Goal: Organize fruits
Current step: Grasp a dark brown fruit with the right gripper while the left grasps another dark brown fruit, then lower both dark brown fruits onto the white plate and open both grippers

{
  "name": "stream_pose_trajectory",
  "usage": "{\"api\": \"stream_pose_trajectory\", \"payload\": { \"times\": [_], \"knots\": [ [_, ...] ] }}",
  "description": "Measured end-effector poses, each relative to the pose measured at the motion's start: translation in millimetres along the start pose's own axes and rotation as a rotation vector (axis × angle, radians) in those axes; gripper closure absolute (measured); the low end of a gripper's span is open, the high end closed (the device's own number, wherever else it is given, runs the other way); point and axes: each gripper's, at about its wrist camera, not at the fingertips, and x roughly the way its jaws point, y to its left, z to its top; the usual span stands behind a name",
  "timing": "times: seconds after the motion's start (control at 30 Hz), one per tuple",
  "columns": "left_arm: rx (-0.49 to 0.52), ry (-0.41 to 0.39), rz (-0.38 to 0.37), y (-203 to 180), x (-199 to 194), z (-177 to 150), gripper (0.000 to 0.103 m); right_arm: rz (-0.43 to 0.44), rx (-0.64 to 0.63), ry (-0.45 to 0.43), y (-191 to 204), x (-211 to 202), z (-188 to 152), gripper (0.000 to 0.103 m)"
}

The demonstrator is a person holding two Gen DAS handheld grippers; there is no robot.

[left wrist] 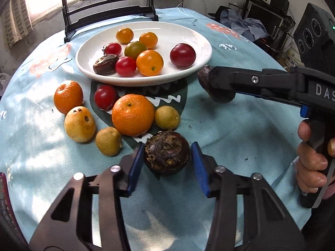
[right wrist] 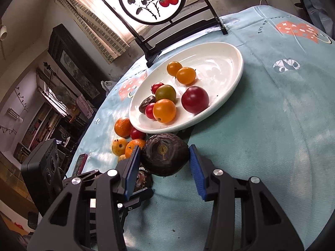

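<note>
Bench: round, covered with a light blue printed cloth (left wrist: 240, 125), black-framed painted screen (right wrist: 155, 2) standing at the far edge.
Loose fruit, left side: small orange (left wrist: 68, 96), pale yellow fruit (left wrist: 80, 124), small greenish-yellow fruit (left wrist: 108, 141), red tomato (left wrist: 105, 96), large orange (left wrist: 133, 114), second greenish-yellow fruit (left wrist: 167, 117), all clustered on the cloth just in front of the plate.
Plate (left wrist: 188, 35): white, oval, beyond the cluster; holds orange, red and green tomatoes plus one dark wrinkled fruit (left wrist: 105, 63) at its left.
Left tool (left wrist: 167, 168): wide, blue pads on either side of a dark brown water chestnut (left wrist: 167, 152) resting on the cloth; left pad close against it, right pad apart with a visible gap.
Right tool (right wrist: 165, 165): closed on a second dark chestnut (right wrist: 164, 153), held above the cloth just beside the plate's near rim; right-wrist view leaves a slight gap at the right pad.
Right hand (left wrist: 312, 156): wrapped around the black handle at the far right.
</note>
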Motion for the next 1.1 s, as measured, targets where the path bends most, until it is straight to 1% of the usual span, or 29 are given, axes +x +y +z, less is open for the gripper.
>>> {"api": "stream_pose_trajectory", "payload": {
  "times": [0.13,0.27,0.33,0.4,0.5,0.6,0.7,0.77,0.87,0.93,1.1],
  "knots": [
    [0.004,-0.006,-0.005,1,-2,-2,0.058,-0.014,-0.004,-0.008,0,-2,0,0.056],
    [-0.008,-0.034,-0.051,3,-10,-3,0.059,-0.063,-0.040,-0.026,5,-3,-2,0.056],
    [-0.015,-0.053,-0.073,5,-16,-3,0.059,-0.108,-0.072,-0.041,9,-5,-3,0.056],
    [-0.026,-0.080,-0.090,9,-23,0,0.059,-0.175,-0.126,-0.075,16,-8,-4,0.056],
    [-0.064,-0.124,-0.115,22,-34,14,0.059,-0.255,-0.187,-0.115,24,-9,-3,0.056],
    [-0.096,-0.169,-0.100,35,-40,36,0.059,-0.284,-0.203,-0.132,25,-7,6,0.056],
    [-0.147,-0.210,-0.097,51,-41,63,0.059,-0.327,-0.223,-0.150,28,-1,22,0.056],
    [-0.165,-0.224,-0.069,59,-36,80,0.059,-0.350,-0.227,-0.164,29,6,35,0.056],
    [-0.192,-0.217,-0.029,69,-22,102,0.059,-0.380,-0.238,-0.169,29,17,52,0.056],
    [-0.210,-0.197,-0.011,75,-11,113,0.059,-0.403,-0.249,-0.166,29,25,61,0.056],
    [-0.224,-0.155,0.016,87,12,133,0.059,-0.443,-0.246,-0.151,20,40,77,0.056]
  ]
}}
